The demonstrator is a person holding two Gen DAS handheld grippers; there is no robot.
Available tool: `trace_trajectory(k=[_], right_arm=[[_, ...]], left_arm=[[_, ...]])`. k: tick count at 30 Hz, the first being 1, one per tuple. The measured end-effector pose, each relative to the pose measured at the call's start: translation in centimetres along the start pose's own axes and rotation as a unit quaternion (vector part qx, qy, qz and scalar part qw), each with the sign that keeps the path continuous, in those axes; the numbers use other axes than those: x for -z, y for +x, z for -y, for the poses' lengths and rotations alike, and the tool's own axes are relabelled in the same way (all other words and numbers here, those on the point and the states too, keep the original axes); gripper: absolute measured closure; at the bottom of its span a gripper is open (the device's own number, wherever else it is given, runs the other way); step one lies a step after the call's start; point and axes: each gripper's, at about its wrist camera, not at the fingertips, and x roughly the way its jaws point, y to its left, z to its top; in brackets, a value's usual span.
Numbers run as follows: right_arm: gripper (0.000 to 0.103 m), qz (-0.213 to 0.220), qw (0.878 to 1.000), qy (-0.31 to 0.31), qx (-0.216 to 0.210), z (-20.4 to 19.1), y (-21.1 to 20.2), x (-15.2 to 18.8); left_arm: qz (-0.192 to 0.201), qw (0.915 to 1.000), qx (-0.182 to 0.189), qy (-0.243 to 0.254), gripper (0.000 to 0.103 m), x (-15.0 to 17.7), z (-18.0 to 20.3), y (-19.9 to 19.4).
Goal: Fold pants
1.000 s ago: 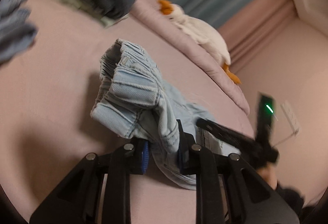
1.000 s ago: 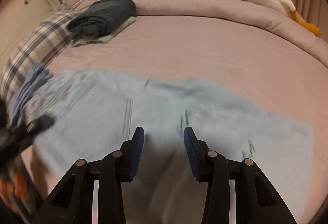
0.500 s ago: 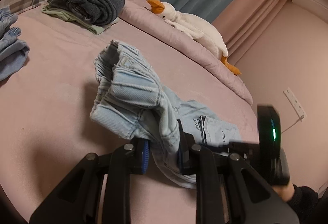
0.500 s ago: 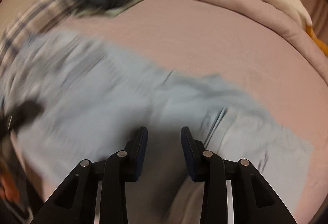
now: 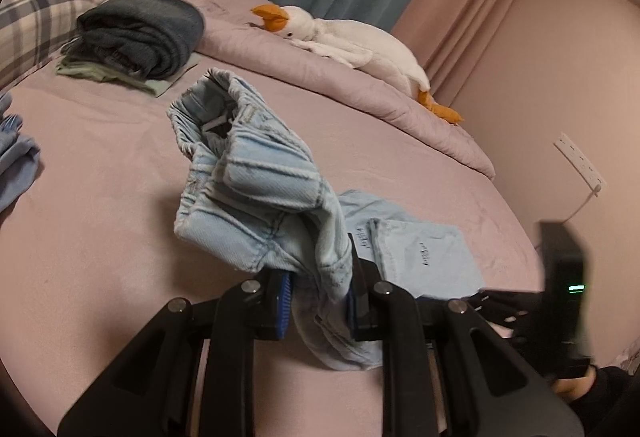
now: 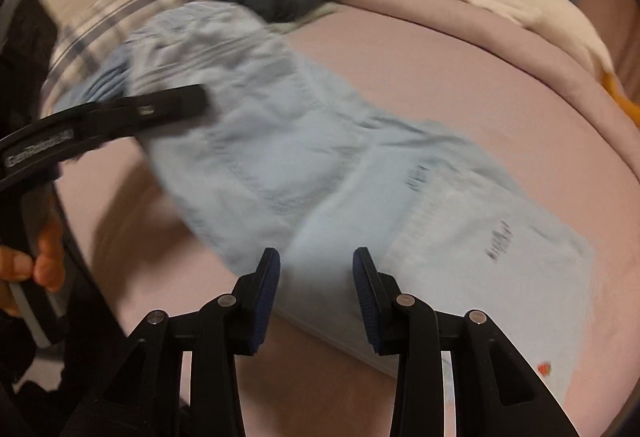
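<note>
Left gripper point(image 5: 318, 287) is clamped on the pants point(image 5: 256, 193) — I see its blue pads pinching a thick bunch of pale denim near the waistband, which stands lifted off the bed point(image 5: 100, 197) in a rumpled heap with the elastic top gaping toward the far side. Beyond my grip the legs trail away flat on the pink sheet, hems toward the wall.

From the right wrist view the pants spread diagonally across the bed, waist end up at the left under the left gripper, legs running down to the right. Right gripper point(image 6: 316, 289) hangs over the middle of the cloth with its jaws parted and nothing pressed between the pads — released. That picture is blurred, so I cannot tell whether the fingertips touch the denim.

Farther back sit a dark folded stack point(image 5: 140, 29), a plaid pillow point(image 5: 36, 17) and a plush goose point(image 5: 352, 49) on the rolled duvet point(image 5: 280, 61).
</note>
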Motion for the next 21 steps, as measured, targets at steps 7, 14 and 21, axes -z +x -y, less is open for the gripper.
trace_trajectory(k=[7, 14, 21], right_arm=[[0.066, -0.011, 0.996, 0.077, -0.04, 2.5, 1.8, 2.6], [0.047, 0.064, 0.954, 0.267, -0.121, 10.0, -1.0, 5.0], [0.044, 0.128, 0.836, 0.453, -0.282, 14.9, -0.7, 10.5]], left_arm=[[-0.006, 0.9986, 0.034, 0.04, 0.083, -0.8, 3.7, 0.9], [-0.027, 0.9943, 0.053, 0.089, 0.083, -0.4, 8.2, 2.9], [-0.071, 0.9857, 0.06, 0.141, 0.082, 1.3, 11.6, 6.9]])
